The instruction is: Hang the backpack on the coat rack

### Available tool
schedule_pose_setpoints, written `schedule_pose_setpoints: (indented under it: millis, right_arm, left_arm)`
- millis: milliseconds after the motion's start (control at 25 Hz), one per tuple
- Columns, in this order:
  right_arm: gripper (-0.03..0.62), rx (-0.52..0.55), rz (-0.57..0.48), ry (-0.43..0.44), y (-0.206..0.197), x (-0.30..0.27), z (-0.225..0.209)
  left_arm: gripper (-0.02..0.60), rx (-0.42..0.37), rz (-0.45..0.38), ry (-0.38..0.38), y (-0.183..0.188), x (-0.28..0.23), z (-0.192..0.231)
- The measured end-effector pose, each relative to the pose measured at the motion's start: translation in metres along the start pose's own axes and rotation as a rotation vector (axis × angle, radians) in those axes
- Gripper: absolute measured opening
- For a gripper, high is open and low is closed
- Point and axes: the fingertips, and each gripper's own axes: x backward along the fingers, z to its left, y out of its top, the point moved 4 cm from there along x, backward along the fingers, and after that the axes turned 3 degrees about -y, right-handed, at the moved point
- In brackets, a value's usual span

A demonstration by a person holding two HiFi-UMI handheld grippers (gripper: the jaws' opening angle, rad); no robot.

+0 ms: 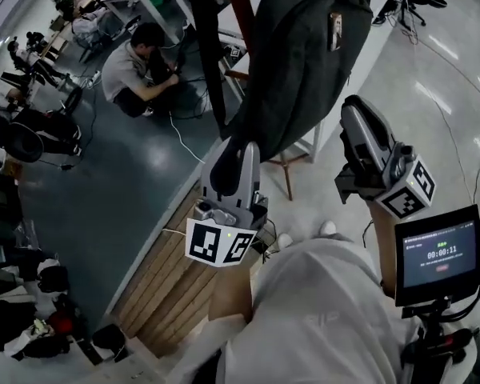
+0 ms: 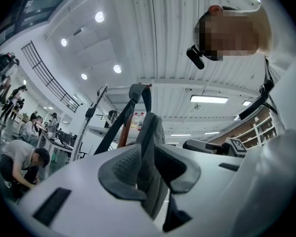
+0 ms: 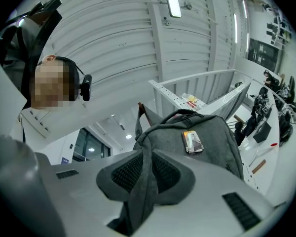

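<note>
Lit brightly from above by ceiling tubes (image 2: 208,99) and round lamps (image 2: 99,17). Glared in streaks off the pale floor (image 1: 436,94). Left the backpack (image 1: 304,54) dark. Bent and blackened at both gripper views' fisheye edges.

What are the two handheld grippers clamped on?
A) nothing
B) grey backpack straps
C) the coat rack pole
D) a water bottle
B: the left gripper pinches a grey strap between its jaws, and the right gripper pinches another strap of the backpack.
</note>
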Motion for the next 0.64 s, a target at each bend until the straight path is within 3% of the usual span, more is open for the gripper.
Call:
schedule_pose_setpoints:
  millis: [640]
  right_arm:
    - [0.067, -0.027, 0.035, -0.009, -0.009, 0.004, -0.005]
  left_arm:
    - [0.087, 0.031, 0.001, -0.029, -0.015, -0.009, -0.004]
